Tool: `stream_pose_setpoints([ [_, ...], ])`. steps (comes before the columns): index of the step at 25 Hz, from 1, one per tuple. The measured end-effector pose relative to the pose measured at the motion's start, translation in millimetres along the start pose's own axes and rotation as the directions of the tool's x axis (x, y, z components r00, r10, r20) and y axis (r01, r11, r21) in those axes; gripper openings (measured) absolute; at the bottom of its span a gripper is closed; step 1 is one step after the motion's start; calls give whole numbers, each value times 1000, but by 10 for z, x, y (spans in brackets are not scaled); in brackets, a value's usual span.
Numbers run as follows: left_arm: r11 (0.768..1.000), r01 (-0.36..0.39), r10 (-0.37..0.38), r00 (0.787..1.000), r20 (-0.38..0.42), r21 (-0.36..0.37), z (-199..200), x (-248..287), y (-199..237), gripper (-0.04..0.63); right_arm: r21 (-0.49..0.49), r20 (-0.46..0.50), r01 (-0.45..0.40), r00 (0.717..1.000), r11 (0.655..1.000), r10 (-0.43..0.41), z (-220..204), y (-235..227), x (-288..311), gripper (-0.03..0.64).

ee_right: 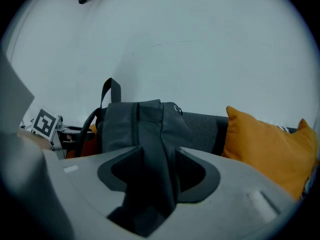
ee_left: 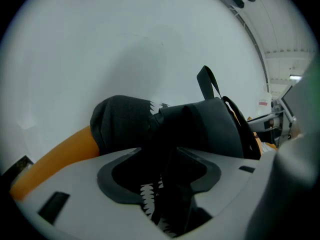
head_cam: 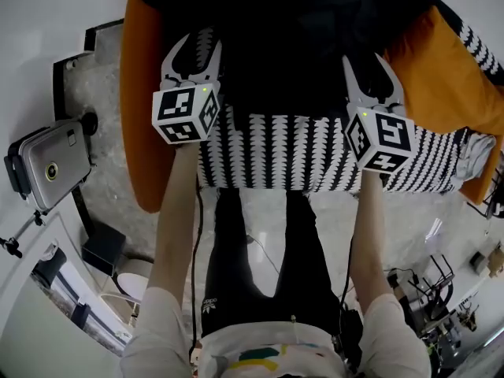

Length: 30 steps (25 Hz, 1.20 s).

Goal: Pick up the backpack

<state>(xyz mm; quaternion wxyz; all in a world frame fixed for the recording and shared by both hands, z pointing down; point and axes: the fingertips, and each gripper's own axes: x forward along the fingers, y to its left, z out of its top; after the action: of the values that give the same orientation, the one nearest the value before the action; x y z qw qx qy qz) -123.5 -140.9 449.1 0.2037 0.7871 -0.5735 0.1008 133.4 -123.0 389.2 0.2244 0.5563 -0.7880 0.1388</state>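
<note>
The black backpack (head_cam: 291,38) stands on the patterned cover at the top of the head view, its grab loop (ee_right: 111,91) sticking up. My left gripper (head_cam: 191,57) reaches onto its left side and my right gripper (head_cam: 372,73) onto its right side. In the left gripper view the backpack (ee_left: 210,129) rises just ahead, and dark strap fabric lies between the spread jaws of the left gripper (ee_left: 160,176). In the right gripper view a grey-black strap of the backpack (ee_right: 140,129) runs down through the right gripper (ee_right: 157,176), whose jaws stand apart from it. Both grippers are open.
A black-and-white patterned cover (head_cam: 315,152) drapes over the seat's front edge. Orange cushions (head_cam: 441,61) lie to the right, and an orange edge (head_cam: 138,93) runs down the left. A dark grey cushion (ee_left: 122,121) leans by the backpack. A grey case (head_cam: 51,164) stands on the floor at left.
</note>
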Motion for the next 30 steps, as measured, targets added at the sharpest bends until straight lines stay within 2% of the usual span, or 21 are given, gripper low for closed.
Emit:
stream_pose_setpoints([
  [4, 997, 74, -74, 997, -20, -35, -136, 80, -23, 213, 34, -21, 11, 1000, 999, -10, -114, -88, 33, 225],
  [9, 989, 134, -136, 990, -24, -58, -121, 165, -196, 225, 18, -57, 15, 998, 1000, -14, -148, -220, 3, 241],
  [14, 980, 192, -197, 975, -104, -57, -350, 312, -359, 248, 57, -91, 18, 996, 998, -12, -295, -276, 104, 268],
  [19, 969, 218, -233, 962, -142, -116, -497, 489, -337, 273, 94, -112, 18, 994, 995, -7, -414, -233, 248, 268],
  [23, 964, 233, -251, 955, -160, -125, -454, 609, -400, 279, 131, -132, 13, 991, 991, 5, -419, -313, 312, 268],
  [25, 962, 236, -258, 951, -173, -136, -424, 630, -440, 279, 131, -140, 17, 990, 991, 2, -396, -331, 314, 268],
  [28, 951, 243, -281, 938, -202, -191, -487, 661, -419, 278, 120, -152, 24, 988, 992, -6, -411, -294, 354, 264],
  [30, 949, 250, -290, 931, -222, -192, -549, 712, -407, 278, 116, -162, 25, 987, 993, -6, -460, -288, 402, 253],
])
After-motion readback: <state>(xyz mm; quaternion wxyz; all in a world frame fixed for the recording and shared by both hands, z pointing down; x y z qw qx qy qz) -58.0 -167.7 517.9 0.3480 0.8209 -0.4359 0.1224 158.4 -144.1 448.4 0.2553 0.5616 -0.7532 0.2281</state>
